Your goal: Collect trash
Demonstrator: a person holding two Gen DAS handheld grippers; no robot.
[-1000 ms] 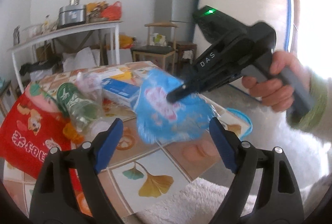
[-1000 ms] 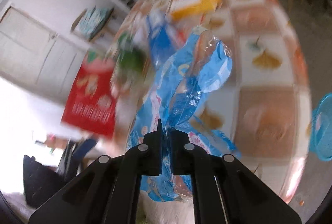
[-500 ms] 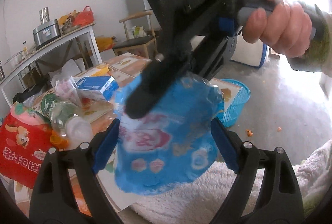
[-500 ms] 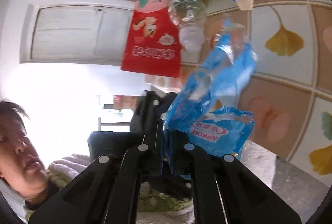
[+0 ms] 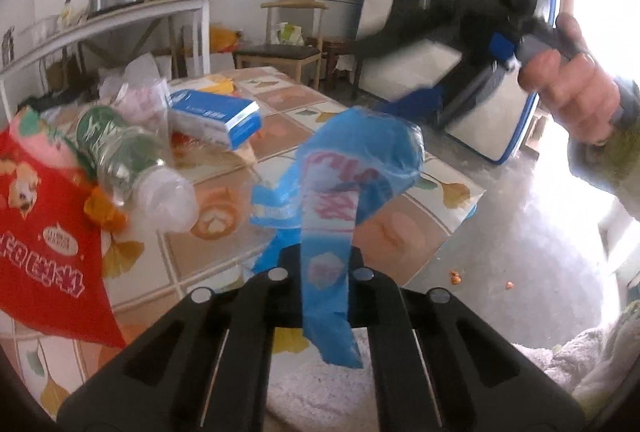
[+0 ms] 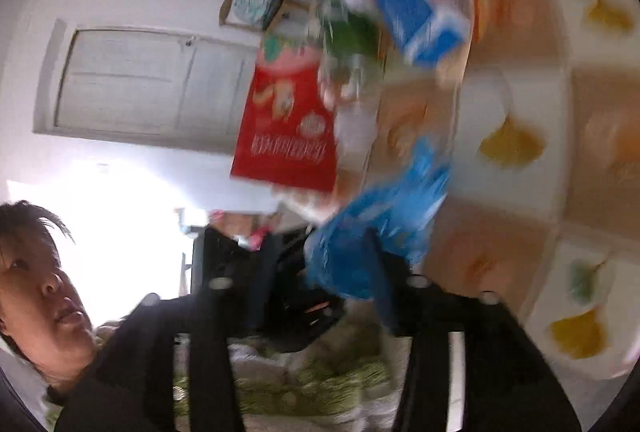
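Left wrist view: your left tool (image 5: 320, 264) angles down, clamped on the crinkled blue plastic wrapper (image 5: 344, 168) above the tiled tabletop (image 5: 400, 228); your right tool (image 5: 404, 80), raised alongside, is opening, wrapper released.

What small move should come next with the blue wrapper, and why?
Probably draw the right hand-held gripper clear. The left hand-held gripper is shut on the blue wrapper, and the right one's jaws are opening with no wrapper visibly between them.
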